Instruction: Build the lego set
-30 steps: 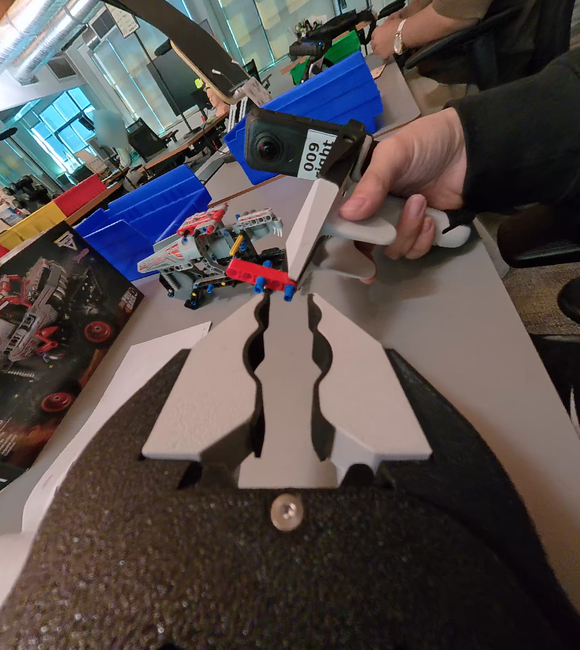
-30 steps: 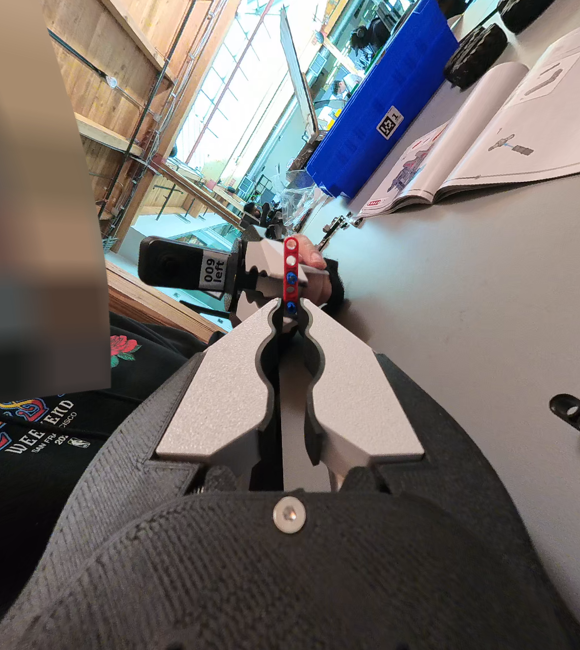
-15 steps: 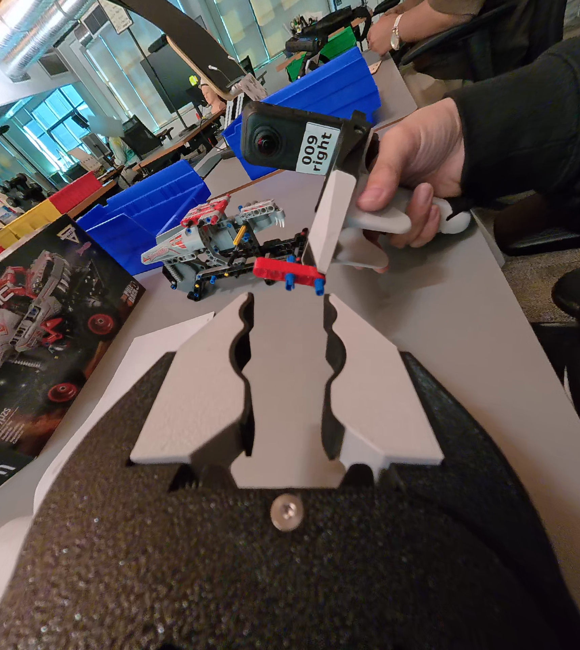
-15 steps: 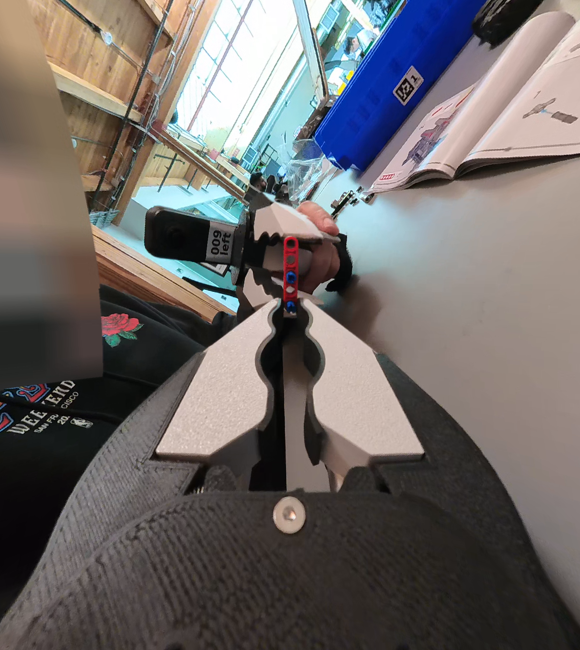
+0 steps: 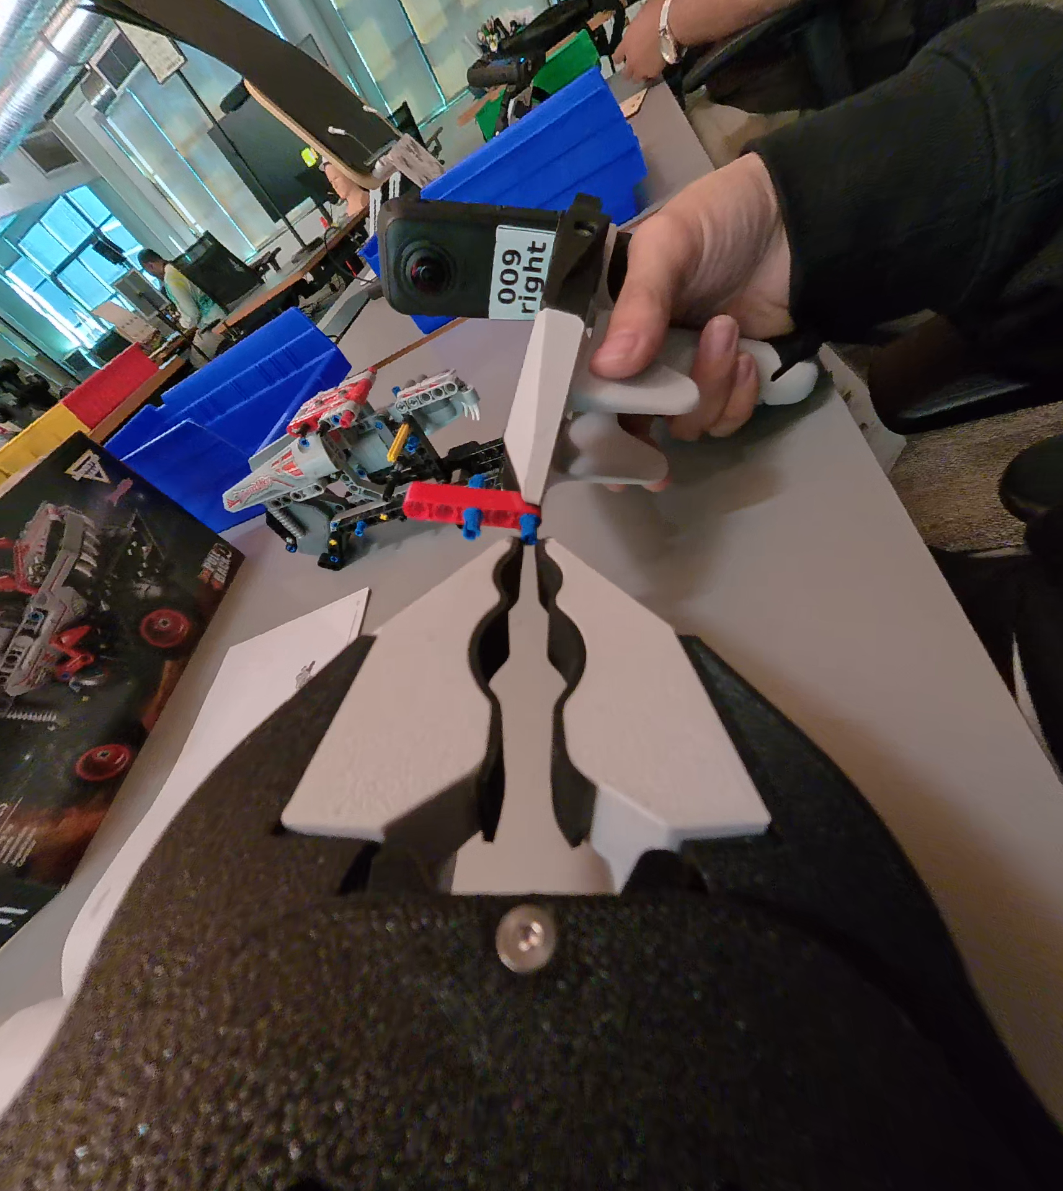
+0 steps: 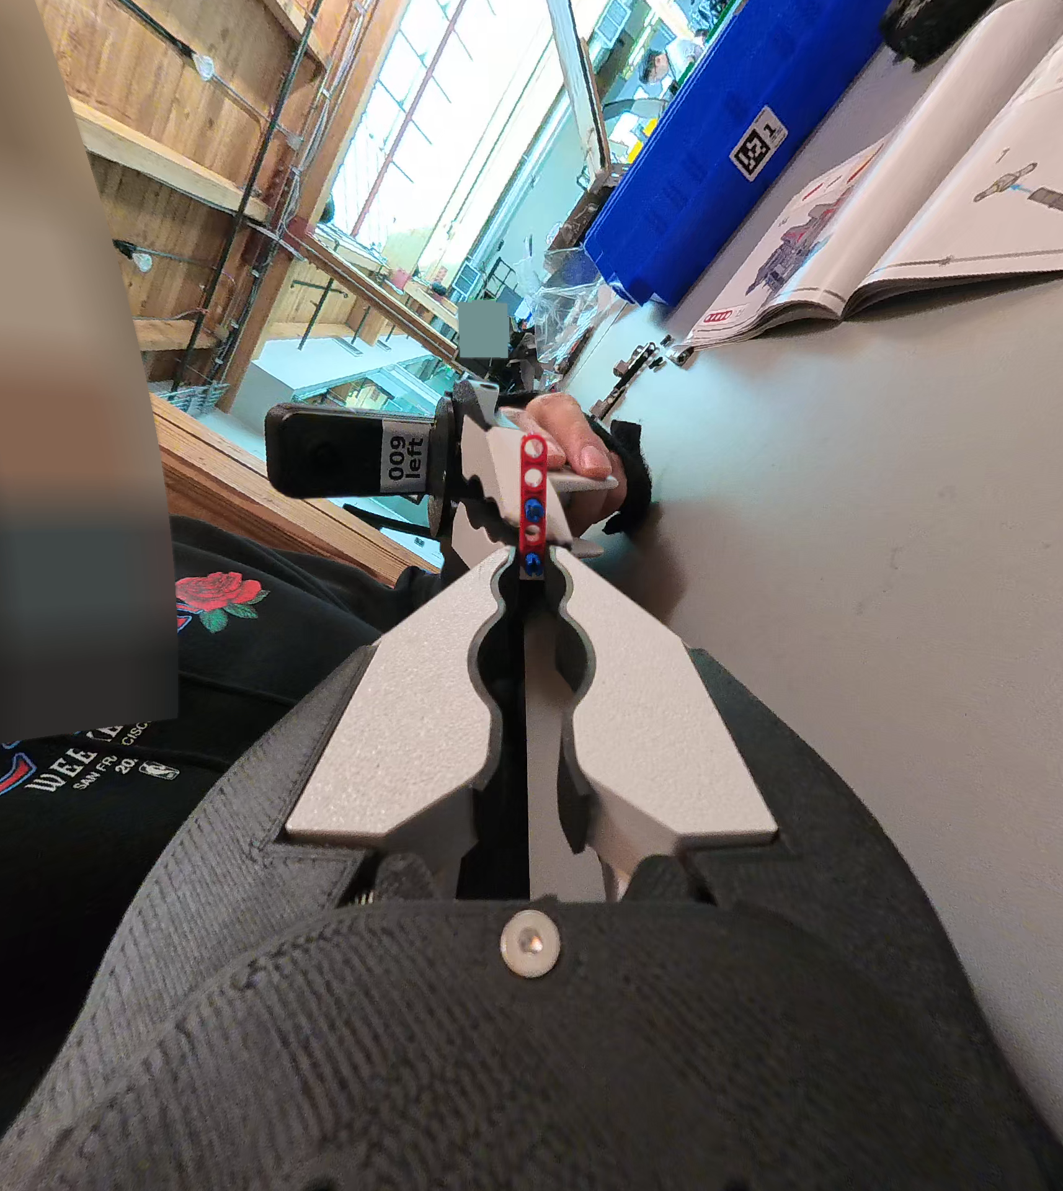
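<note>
Left gripper point(image 5: 526, 548) stood nearly closed on nothing, its tips just under the blue pin at the near end of the red beam point(image 5: 468, 504), which ran crosswise, away leftward toward the half-built truck point(image 5: 361, 451).

Right gripper point(image 6: 532, 567) was clamped on that beam point(image 6: 532, 496), pointing straight ahead. Blue bin's point(image 6: 709, 180) contents were hidden.

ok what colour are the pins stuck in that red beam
Blue pins in the red beam, clearest in the left wrist view.
</note>
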`<state>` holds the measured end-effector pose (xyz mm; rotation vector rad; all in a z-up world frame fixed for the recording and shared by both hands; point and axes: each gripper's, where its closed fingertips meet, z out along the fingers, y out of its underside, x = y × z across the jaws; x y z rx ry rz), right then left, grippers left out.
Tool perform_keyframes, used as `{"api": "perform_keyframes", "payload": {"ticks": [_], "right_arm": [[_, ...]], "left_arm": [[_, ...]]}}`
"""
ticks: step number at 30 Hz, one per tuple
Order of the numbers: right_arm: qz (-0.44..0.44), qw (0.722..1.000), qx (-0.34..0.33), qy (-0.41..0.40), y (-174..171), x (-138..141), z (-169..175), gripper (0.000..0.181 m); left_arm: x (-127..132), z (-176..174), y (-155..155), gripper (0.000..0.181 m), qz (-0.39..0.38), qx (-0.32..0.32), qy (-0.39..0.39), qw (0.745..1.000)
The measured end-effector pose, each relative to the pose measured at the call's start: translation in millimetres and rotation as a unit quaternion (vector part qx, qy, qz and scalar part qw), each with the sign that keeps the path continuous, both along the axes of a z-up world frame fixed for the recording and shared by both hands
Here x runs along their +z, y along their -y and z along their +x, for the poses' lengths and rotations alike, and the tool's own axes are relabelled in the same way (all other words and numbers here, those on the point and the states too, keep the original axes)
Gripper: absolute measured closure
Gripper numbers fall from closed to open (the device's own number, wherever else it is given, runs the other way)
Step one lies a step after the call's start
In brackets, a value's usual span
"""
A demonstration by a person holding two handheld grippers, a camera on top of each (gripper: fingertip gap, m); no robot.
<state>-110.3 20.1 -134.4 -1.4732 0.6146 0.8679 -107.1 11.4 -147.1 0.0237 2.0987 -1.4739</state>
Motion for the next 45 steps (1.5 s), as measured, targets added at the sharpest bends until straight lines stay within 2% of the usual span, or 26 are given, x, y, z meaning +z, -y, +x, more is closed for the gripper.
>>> {"api": "perform_keyframes", "payload": {"ticks": [19, 26, 35, 39, 45], "right_arm": [[0.004, 1.0, 0.003, -0.006, 1.0, 0.5, 0.3, 0.176], [0.004, 1.0, 0.004, -0.008, 1.2, 0.3, 0.0, 0.176], [0.002, 1.0, -0.018, 0.012, 3.7, 1.9, 3.7, 0.174], [-0.078, 0.995, -0.049, 0.049, 15.8, -12.0, 12.2, 0.156], [-0.16, 0.975, -0.082, 0.13, 56.0, -1.8, 16.1, 0.146]], "left_arm": [[9.5, -7.0, 0.6, 0.176, -0.031, -0.027, -0.009, 0.999], [9.4, -3.9, 0.4, 0.179, -0.028, -0.019, -0.009, 0.999], [11.7, 0.5, 3.7, 0.179, -0.061, -0.011, -0.079, 0.995], [17.8, 8.4, 9.5, 0.179, -0.093, -0.005, -0.112, 0.989], [15.7, 32.1, 35.1, 0.179, -0.091, 0.019, -0.157, 0.983]]}}
